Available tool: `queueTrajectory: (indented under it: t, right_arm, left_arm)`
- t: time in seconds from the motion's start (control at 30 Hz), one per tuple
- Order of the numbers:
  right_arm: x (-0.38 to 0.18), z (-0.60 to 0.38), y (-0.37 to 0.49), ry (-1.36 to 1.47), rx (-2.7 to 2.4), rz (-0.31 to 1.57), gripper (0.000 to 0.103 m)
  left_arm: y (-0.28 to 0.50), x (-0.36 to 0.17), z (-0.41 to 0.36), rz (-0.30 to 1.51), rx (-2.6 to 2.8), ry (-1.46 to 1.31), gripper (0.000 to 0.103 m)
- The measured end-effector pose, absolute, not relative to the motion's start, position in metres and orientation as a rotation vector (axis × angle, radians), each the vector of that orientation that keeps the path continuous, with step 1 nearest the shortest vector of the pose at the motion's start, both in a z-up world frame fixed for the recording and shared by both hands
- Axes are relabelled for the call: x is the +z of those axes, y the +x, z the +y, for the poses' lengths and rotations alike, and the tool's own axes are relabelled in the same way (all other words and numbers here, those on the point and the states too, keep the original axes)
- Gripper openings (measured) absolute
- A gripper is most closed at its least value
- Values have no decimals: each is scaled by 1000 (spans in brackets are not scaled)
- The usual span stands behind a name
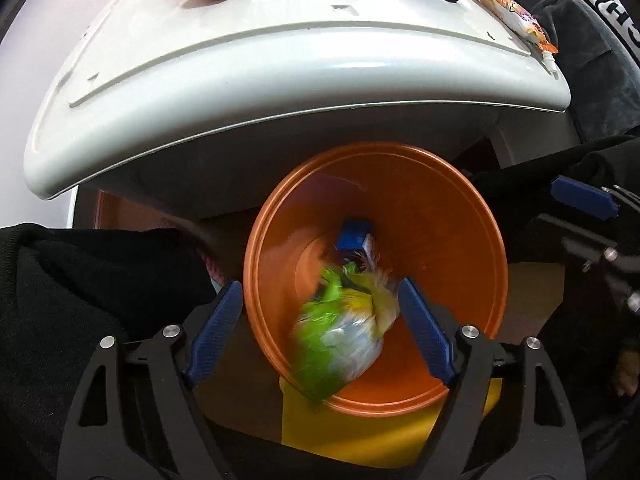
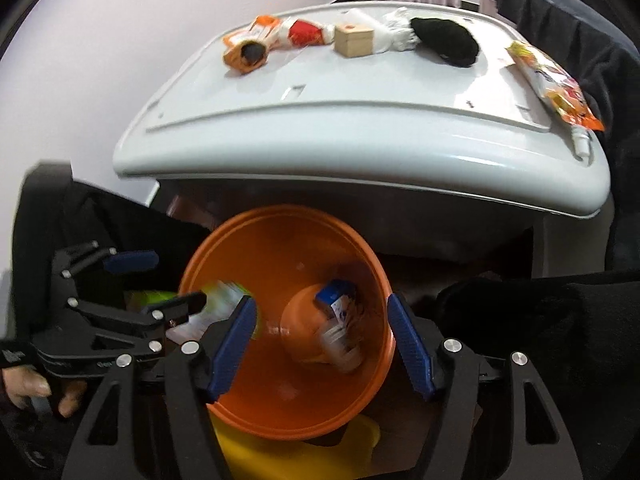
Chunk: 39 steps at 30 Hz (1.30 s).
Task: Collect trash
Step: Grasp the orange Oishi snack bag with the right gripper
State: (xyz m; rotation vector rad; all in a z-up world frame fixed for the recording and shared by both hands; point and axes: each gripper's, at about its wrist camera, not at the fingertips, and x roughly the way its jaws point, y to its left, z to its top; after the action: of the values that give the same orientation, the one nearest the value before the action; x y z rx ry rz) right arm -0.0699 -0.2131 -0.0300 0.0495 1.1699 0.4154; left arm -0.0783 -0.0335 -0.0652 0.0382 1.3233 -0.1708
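two pieces of trash are dropping into the orange bin [image 1: 452, 248]: a green and clear crumpled wrapper [image 1: 340, 328], blurred, sits between the left gripper [image 1: 320, 336] fingers but neither blue pad touches it, and in the right wrist view a pale blurred scrap [image 2: 340, 342] lies low in the bin beside a blue box [image 2: 334, 294]. the left fingers stand wide apart with nothing in their hold; the right gripper [image 2: 322, 346] fingers are also spread over the bin mouth and grip nothing.

the bin stands on the floor below the edge of the white tabletop [image 2: 360, 128], partly over something yellow [image 2: 280, 456]. on the tabletop, well apart from the bin, lie an orange packet [image 2: 248, 46], a red and white packet [image 2: 304, 32], a wooden cube [image 2: 354, 40], a white cloth [image 2: 394, 34], a black cloth [image 2: 446, 42] and an orange sachet [image 2: 554, 84] at the right edge.

my judgement: the wrapper is light and near the bin's near rim, so it could catch the lip and fall outside. the two grippers hang close together, so lifting both at once risks a knock. the sachet overhangs the tabletop edge and a clumsy reach could push it off.
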Motion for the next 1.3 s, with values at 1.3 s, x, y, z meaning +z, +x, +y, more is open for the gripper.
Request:
queueTrajectory:
  t: [1.3]
  right_arm:
    - [5, -352, 166, -39, 14, 1044, 83]
  left_arm:
    - [-11, 0, -3, 912, -134, -114, 82]
